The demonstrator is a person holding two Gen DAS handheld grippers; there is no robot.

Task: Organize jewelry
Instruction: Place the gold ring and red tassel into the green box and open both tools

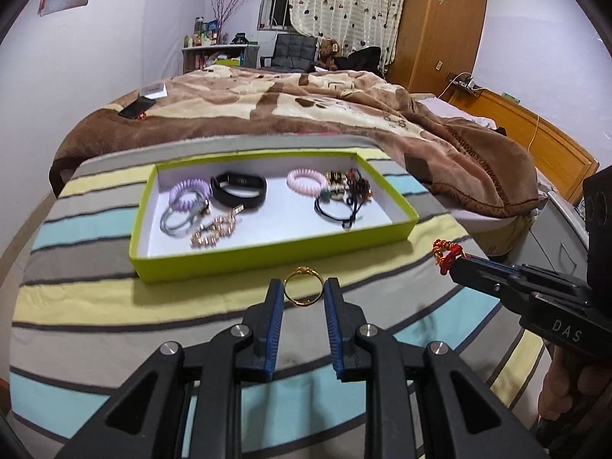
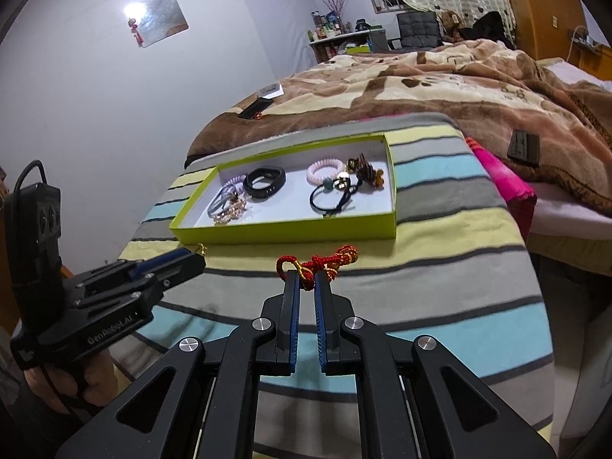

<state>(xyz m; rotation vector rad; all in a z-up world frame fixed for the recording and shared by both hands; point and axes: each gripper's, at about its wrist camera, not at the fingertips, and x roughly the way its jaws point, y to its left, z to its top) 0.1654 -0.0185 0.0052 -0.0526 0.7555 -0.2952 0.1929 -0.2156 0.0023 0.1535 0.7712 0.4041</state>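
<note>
A lime-green tray sits on the striped cloth and holds hair ties, a black band, a pink coil tie and a gold chain bracelet. My left gripper is closed on a gold ring, held between its tips just in front of the tray. My right gripper is shut on a red and gold cord bracelet, also seen in the left wrist view, right of the tray.
The striped cloth covers a small table beside a bed with a brown blanket. A phone and a white box lie on the bed. A black remote lies on the blanket at right.
</note>
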